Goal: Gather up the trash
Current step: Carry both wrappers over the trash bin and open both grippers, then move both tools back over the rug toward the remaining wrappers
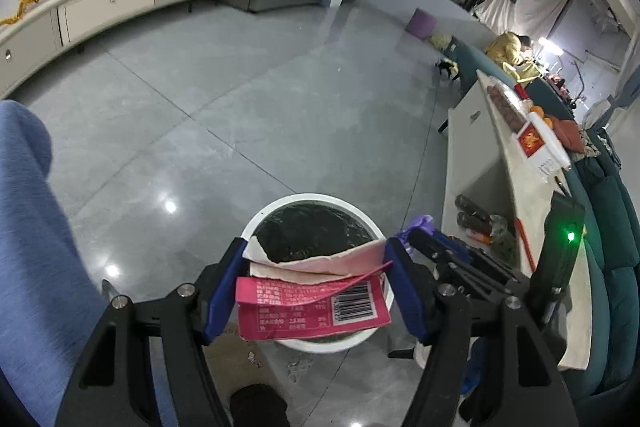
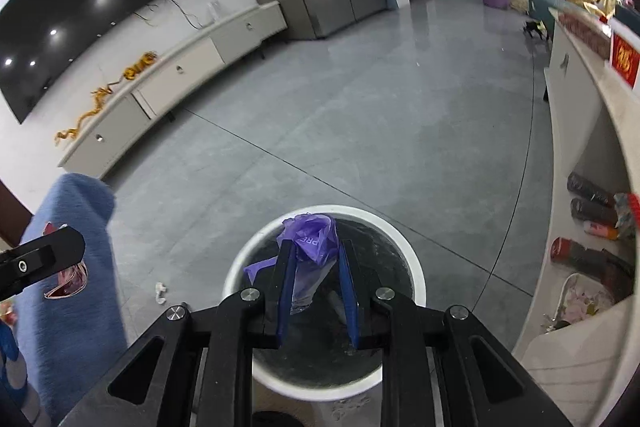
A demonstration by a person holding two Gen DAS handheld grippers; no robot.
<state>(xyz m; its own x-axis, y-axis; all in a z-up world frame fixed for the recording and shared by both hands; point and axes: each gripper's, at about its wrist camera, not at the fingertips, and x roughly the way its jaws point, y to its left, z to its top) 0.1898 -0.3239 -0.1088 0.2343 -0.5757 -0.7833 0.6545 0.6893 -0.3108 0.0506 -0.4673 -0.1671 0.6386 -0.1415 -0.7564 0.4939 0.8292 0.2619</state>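
A white round bin (image 1: 316, 197) with a black liner stands on the grey floor right below both grippers. My left gripper (image 1: 318, 255) is shut on a flattened pink carton (image 1: 304, 311) with a barcode, held across the bin's mouth between the blue pads. My right gripper (image 2: 316, 247) is shut on a crumpled purple plastic bag (image 2: 312, 235), which hangs over the bin's (image 2: 412, 259) opening. In the left wrist view the right gripper and a bit of the purple bag (image 1: 420, 223) show just to the right of the carton.
A low white table (image 2: 576, 131) with bottles on its lower shelf runs along the right, with a teal sofa (image 1: 612, 227) behind it. The person's blue clothing (image 2: 72, 267) stands at the left. Small white scraps (image 2: 161, 291) lie on the floor. A long cabinet (image 2: 180, 75) lines the far wall.
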